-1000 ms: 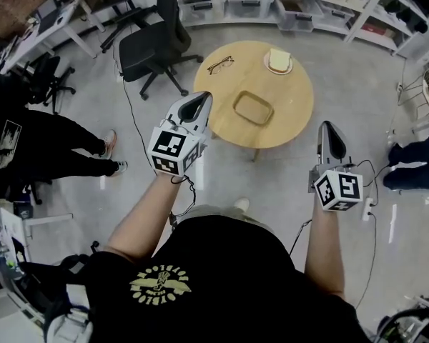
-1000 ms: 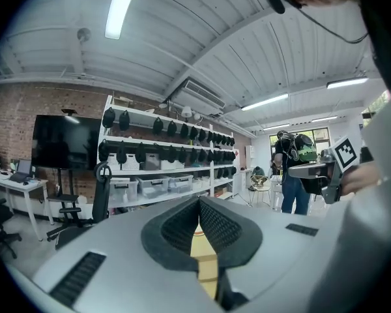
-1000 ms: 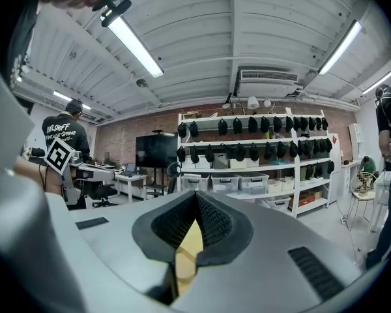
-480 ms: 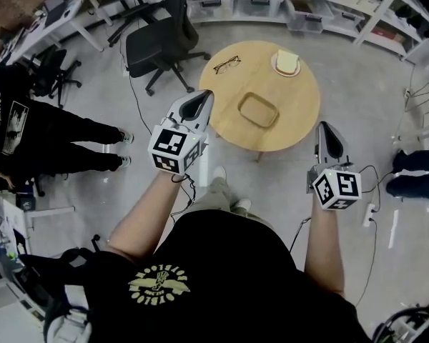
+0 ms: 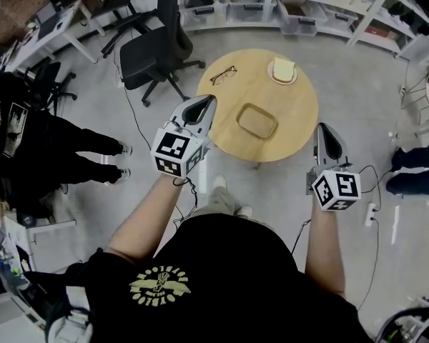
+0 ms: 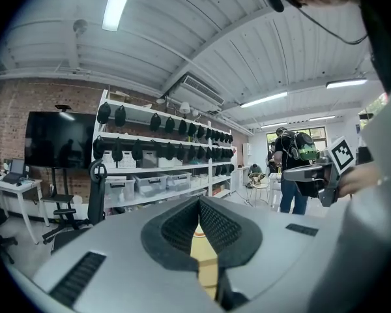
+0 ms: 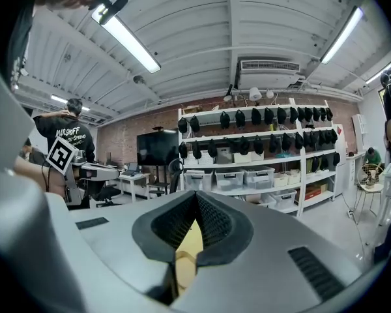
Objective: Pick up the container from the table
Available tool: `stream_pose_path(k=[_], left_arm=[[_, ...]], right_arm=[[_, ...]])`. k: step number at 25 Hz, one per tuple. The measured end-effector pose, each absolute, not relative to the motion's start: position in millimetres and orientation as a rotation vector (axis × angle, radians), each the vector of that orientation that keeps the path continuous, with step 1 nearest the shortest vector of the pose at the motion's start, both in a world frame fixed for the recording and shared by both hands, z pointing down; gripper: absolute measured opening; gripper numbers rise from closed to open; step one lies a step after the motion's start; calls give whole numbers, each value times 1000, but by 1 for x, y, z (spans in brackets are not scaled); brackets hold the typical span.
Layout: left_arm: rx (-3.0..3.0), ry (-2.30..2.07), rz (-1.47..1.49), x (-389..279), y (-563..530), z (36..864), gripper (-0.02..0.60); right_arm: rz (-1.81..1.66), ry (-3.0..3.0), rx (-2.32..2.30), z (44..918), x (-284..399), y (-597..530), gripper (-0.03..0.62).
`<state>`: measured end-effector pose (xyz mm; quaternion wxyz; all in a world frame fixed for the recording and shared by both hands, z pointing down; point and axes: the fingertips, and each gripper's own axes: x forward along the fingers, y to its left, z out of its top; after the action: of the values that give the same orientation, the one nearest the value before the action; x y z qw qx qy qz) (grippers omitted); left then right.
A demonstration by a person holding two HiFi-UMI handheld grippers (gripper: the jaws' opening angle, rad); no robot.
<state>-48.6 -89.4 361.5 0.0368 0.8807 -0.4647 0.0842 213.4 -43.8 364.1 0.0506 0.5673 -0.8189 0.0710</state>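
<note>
Container (image 5: 257, 121) not gripped | left gripper (image 5: 206, 100) jaws pressed together, empty, by near-left edge of table (image 5: 222, 116) | right gripper (image 5: 324, 129) jaws pressed together, empty, off near-right edge | container lies mid-table, apart from both | glasses (image 5: 223, 74) far-left edge | plate (image 5: 282, 71) far edge

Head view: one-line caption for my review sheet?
Shut left gripper and shut right gripper held before a round wooden table bearing a shallow tan rectangular container.
</note>
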Motion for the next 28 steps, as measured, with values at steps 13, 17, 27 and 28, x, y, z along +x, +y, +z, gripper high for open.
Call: stream_pose_path(k=[13, 17, 27, 28], left_arm=[[2689, -1390, 265, -60, -125, 377, 18], [2700, -1362, 262, -58, -138, 379, 18], [2731, -1286, 250, -50, -191, 384, 18], [2739, -1274, 247, -48, -196, 384, 18]], right_arm=[[246, -2457, 1737, 376, 204, -72, 15], [247, -2444, 1753, 376, 203, -82, 15], [282, -2398, 1786, 379, 206, -112, 15], [283, -2391, 1790, 380, 206, -115, 15]])
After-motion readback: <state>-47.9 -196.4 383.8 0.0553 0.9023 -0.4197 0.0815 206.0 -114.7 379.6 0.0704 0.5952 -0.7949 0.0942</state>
